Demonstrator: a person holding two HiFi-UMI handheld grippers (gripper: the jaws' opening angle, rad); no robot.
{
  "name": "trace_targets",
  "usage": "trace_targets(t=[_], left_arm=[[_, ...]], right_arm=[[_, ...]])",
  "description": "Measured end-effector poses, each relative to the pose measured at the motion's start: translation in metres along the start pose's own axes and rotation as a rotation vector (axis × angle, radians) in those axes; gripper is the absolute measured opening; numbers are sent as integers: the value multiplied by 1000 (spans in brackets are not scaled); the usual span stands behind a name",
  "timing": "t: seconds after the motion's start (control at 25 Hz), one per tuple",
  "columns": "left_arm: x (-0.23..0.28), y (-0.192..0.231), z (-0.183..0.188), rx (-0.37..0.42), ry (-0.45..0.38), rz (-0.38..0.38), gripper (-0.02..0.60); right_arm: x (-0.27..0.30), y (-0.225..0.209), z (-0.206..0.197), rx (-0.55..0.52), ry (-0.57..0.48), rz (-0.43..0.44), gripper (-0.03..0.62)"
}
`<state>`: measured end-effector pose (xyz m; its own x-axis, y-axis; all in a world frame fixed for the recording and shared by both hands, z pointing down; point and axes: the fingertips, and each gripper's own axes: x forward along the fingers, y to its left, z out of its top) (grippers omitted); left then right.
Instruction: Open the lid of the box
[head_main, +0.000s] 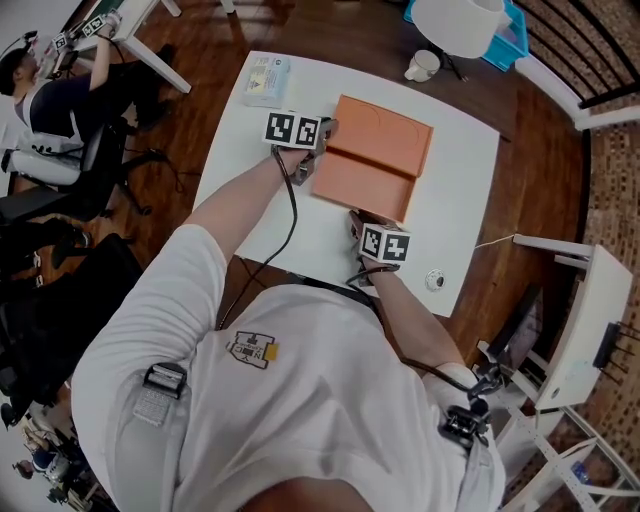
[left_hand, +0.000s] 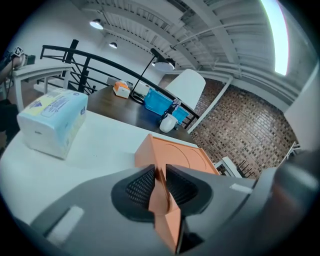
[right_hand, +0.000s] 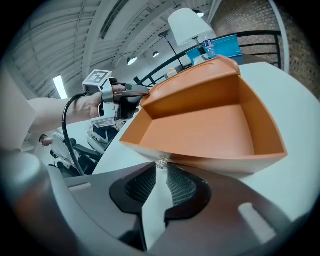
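An orange box with a round mark pressed into its top stands on the white table. Its lid hangs open toward me, hollow side up, and fills the right gripper view. My left gripper is at the box's left side, shut on an orange wall corner; the box top lies just beyond my left gripper. My right gripper meets the lid's near edge. Its jaws stand close together on a thin white flap, with my right gripper touching the lid's pale outer wall.
A tissue pack lies at the table's far left corner, a white cup at the far edge, and a small round object near the front right. A blue bin stands beyond. A seated person and chairs are at the left.
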<state>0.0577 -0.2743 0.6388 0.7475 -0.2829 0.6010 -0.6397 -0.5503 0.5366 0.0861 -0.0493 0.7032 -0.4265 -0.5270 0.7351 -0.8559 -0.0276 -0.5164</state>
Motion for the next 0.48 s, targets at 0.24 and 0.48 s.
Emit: trace_targets(t=[0.24,0.48], left_arm=[[-22,-1,5,-22,-106,-48,66],[-106,0,-91,-211,-228,-121,24]], right_arm=[[-11,10,-32,14,11,106,124],[-58,-4,-62,-10,-99,172,62]])
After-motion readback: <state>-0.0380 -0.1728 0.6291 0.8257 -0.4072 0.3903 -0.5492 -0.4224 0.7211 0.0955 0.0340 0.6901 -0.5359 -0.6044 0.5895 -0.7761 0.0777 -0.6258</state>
